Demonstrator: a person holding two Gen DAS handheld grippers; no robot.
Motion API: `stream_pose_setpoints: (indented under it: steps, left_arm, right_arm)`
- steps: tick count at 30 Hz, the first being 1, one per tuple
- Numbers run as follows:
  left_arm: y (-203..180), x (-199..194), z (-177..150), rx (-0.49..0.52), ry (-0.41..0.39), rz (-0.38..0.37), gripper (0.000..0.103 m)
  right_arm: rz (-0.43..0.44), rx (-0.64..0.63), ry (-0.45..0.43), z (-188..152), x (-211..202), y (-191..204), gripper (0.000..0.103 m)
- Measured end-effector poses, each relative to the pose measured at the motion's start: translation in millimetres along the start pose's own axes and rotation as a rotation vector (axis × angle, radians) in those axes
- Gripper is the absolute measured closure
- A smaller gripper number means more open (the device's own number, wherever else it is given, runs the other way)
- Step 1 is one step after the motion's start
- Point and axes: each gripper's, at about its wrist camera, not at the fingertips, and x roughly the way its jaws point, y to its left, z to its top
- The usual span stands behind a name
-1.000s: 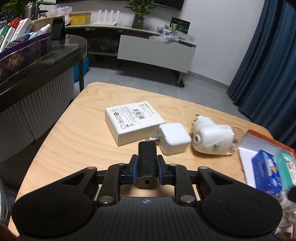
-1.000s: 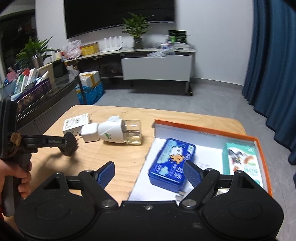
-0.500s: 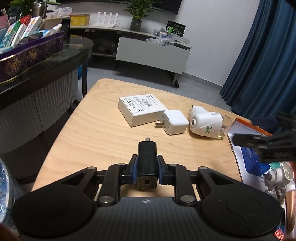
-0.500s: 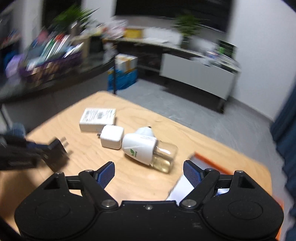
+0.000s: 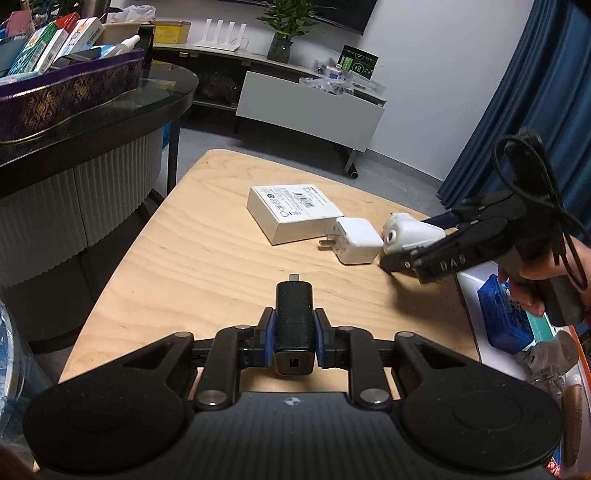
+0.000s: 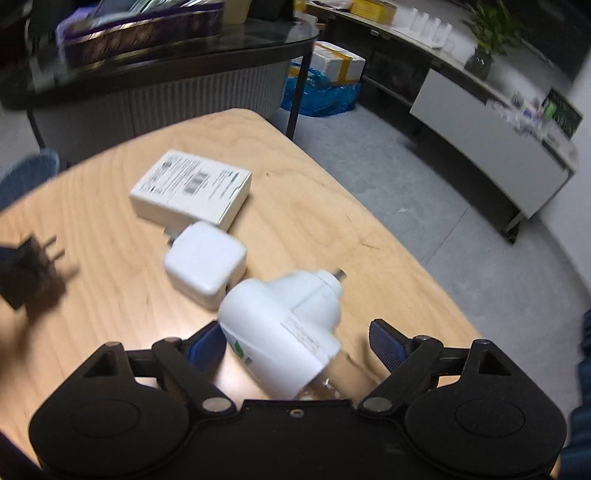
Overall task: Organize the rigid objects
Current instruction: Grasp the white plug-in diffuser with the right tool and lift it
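One black charger [image 5: 294, 317] in clenched left tongs [image 5: 294, 334]; right tongs [image 6: 295, 343] closing around one white vaporizer [image 6: 284, 332].

A potted plant [image 5: 283, 27] and white router [image 5: 221, 35] were seen on a shelf beside blue curtains [image 5: 524, 110].

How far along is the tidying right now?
Done: blue case lies in the tray. In hand: left gripper clamps the black charger; right gripper is closing around the white plug-in. Left on the table: white charger, white box.
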Motion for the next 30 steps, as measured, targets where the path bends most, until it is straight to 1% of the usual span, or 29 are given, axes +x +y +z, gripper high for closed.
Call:
stream_pose_setpoints:
  steps: [1, 2, 4, 6, 11, 12, 14, 17, 21, 24, 30]
  left_arm:
    - [0.9, -0.6, -0.2, -0.003, -0.001, 0.002, 0.081]
    - [1.0, -1.1, -0.2, -0.004, -0.003, 0.002, 0.081]
    - [0.8, -3.0, -0.6, -0.005, -0.009, 0.001, 0.081]
    - [-0.4, -5.8, -1.1, -0.001, -0.012, -0.001, 0.081]
    - [-11.4, -18.3, -0.3, 0.013, -0.038, -0.009, 0.081]
    - [-15.2, -21.3, -0.1, 0.018, -0.043, -0.013, 0.081]
    - [-23.9, -28.2, 0.0, 0.036, -0.057, -0.025, 0.081]
    - [-38.8, -39.4, -0.8, 0.063, -0.073, -0.046, 0.081]
    - [-61.4, -55.1, -3.5, 0.101, -0.089, -0.065, 0.081]
    - [-79.8, -66.0, -5.4, 0.126, -0.1, -0.078, 0.081]
    - [-115.7, -82.3, -11.4, 0.18, -0.123, -0.103, 0.081]
  right_arm:
    - [0.036, 0.064, -0.002, -1.0, -0.7, -5.7, 0.021]
    - [0.025, 0.11, -0.011, -1.1, -2.4, -6.4, 0.024]
    - [-0.004, 0.138, -0.029, -7.6, -6.9, -3.5, 0.025]
    - [0.006, 0.195, -0.056, -16.6, -17.6, -1.2, 0.025]
    - [0.011, 0.302, -0.179, -36.7, -73.0, 14.6, 0.026]
    - [-0.006, 0.315, -0.201, -40.4, -85.7, 20.1, 0.027]
    - [-0.029, 0.357, -0.251, -50.3, -111.3, 29.4, 0.033]
    - [-0.056, 0.435, -0.312, -68.8, -148.3, 37.8, 0.033]
    - [-0.09, 0.533, -0.379, -99.4, -187.6, 44.7, 0.033]
    - [-0.132, 0.589, -0.411, -125.3, -214.2, 50.4, 0.033]
    - [-0.23, 0.63, -0.456, -162.2, -255.7, 62.1, 0.033]
